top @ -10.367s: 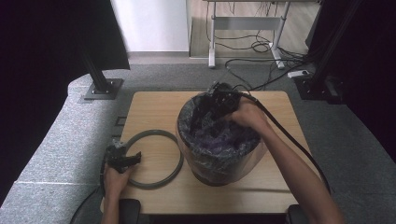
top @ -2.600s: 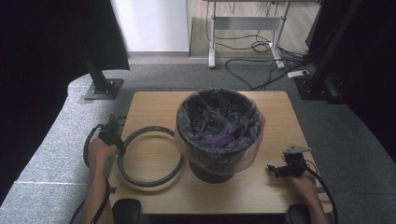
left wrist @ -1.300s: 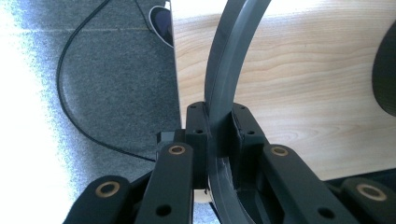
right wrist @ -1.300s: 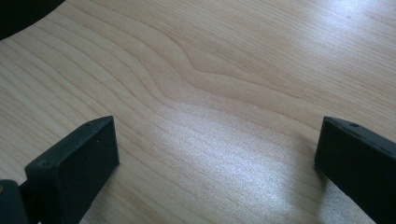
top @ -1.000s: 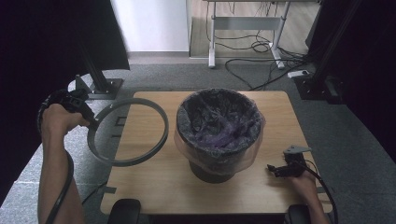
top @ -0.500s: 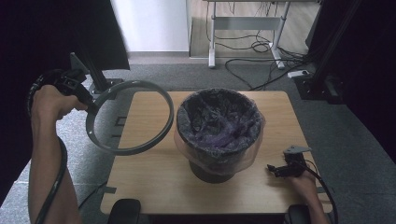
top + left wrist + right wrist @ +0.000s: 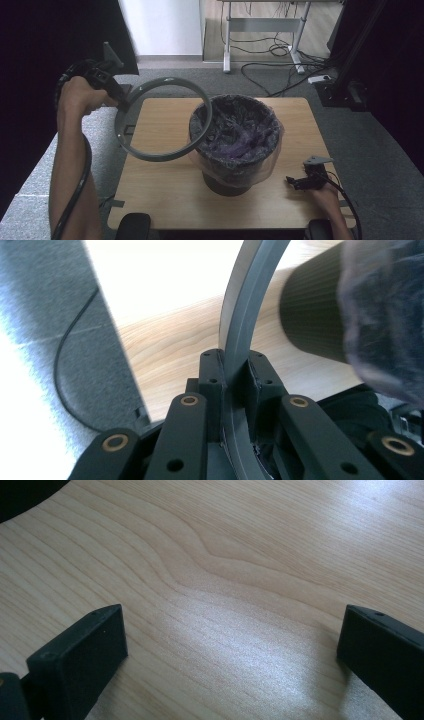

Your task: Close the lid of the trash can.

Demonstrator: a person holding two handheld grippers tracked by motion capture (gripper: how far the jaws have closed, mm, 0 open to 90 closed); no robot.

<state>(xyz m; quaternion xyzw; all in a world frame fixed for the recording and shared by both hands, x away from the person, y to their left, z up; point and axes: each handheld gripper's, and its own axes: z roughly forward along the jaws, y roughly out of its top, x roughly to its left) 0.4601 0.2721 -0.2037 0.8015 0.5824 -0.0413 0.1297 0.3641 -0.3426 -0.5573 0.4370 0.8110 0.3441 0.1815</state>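
Left hand-held gripper [image 7: 121, 102] is clamped tight on the rim of a grey ring [image 7: 161, 119]; in the left gripper view the two black jaws pinch the ring's band [image 7: 245, 330] from both sides, pads pressed flat against it. Ring is in the air, tilted, over the surface's far left corner, its gripped side past the left edge and its far side overlapping the near-left lip of the bin in the high view; contact with the bin can't be told. Left hand [image 7: 80, 97] is raised off the surface's left edge, forearm coming up from the bottom, cable trailing along it. Right hand-held gripper [image 7: 300, 182] sits low near the surface's near right corner, jaws wide apart with nothing between them; right gripper view has just bare wood grain [image 7: 225, 580] between the two black pads. Right hand [image 7: 325, 192] is behind it at the near edge. Dark round waste bin [image 7: 235, 145] stands about the middle of the surface [image 7: 160, 190], lined with a purple-tinted plastic bag [image 7: 235, 132] whose edge folds over the rim and hangs down the outside. Bin well apart from the right hand-held gripper. Grey carpet floor [image 7: 380, 165] around the surface, a white desk frame [image 7: 260, 30] and loose cables [image 7: 280, 70] beyond the far edge.
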